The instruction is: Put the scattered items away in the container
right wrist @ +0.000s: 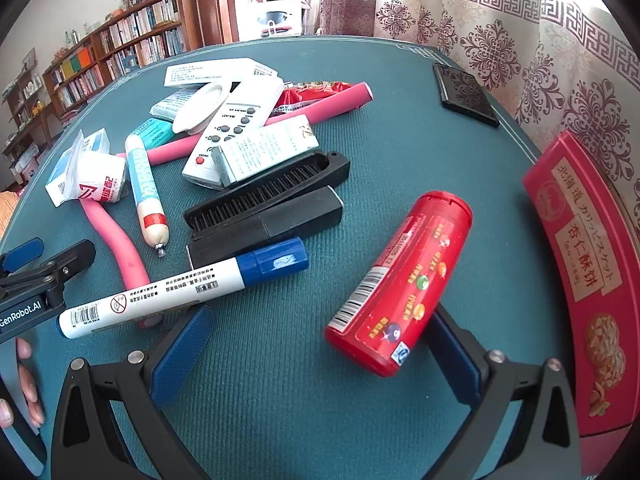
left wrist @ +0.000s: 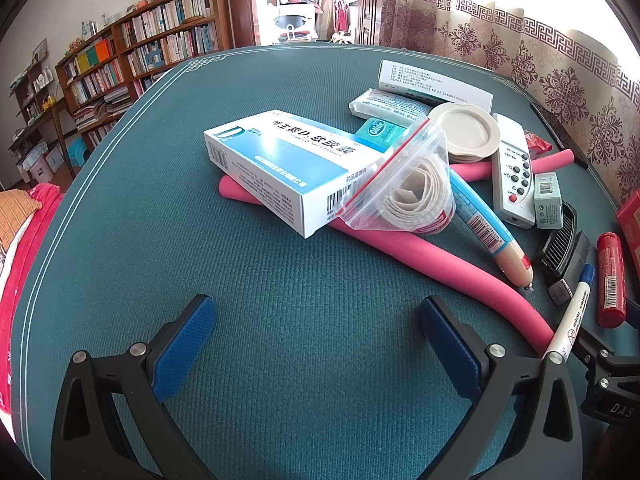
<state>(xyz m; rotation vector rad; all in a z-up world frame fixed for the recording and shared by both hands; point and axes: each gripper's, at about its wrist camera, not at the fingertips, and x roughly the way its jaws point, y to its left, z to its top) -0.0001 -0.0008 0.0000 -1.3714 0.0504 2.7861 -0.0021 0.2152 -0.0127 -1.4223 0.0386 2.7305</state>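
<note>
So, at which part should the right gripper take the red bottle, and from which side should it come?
Probably at mid-body, from above. The red bottle lies flat on the green mat, tilted diagonally, so turn the open right gripper until its fingers close across the round sides, not on cap or base.

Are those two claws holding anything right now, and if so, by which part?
Nothing is held. The left claw stands open over bare mat. The right claw is open too; the red bottle lies between its fingers, ungripped.

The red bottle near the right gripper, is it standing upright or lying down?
Lying down: the red bottle rests on its side on the table, cap pointing away.
</note>
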